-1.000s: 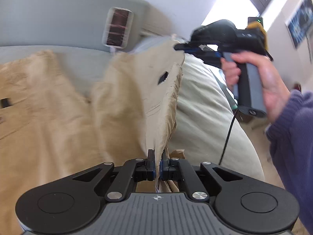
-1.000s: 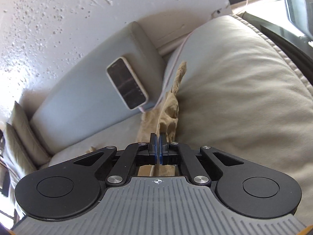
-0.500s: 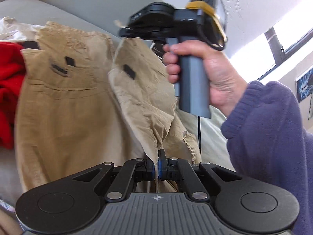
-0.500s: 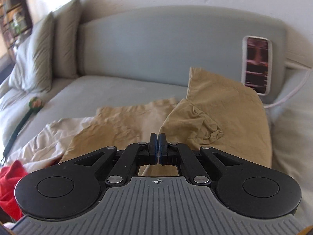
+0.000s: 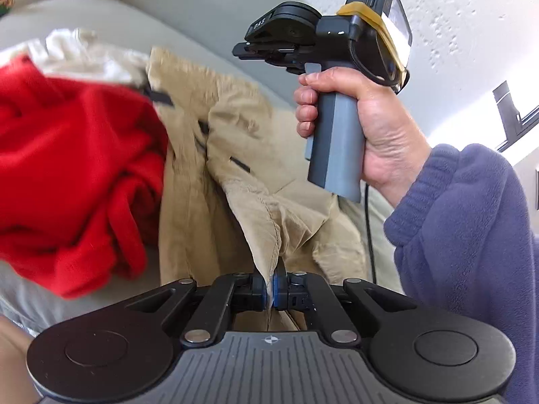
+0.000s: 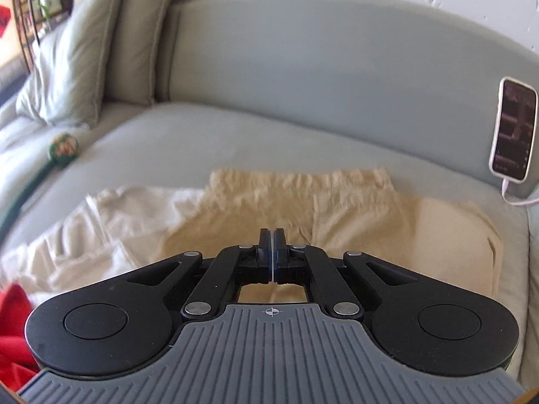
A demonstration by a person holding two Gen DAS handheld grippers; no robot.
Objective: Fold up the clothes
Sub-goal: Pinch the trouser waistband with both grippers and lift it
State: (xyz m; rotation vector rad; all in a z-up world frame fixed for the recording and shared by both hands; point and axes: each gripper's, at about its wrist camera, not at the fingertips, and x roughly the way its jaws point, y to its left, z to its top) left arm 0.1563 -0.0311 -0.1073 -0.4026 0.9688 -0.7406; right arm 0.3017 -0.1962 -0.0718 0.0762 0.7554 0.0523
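— Left tongs (image 5: 271, 289) pinch the tan trousers (image 5: 235, 168) hem; right tongs (image 6: 272, 252) are closed, seemingly on nothing.
— So I'm mid-fold on the sofa (image 6: 303, 67); next, I'd lay it flat.

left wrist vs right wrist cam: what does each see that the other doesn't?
Left wrist only: the right hand holding the right gripper raised, and the left gripper pinching the tan trousers.
Right wrist only: phone propped on the sofa back, pillows.
Both: trousers, red garment, white garment.
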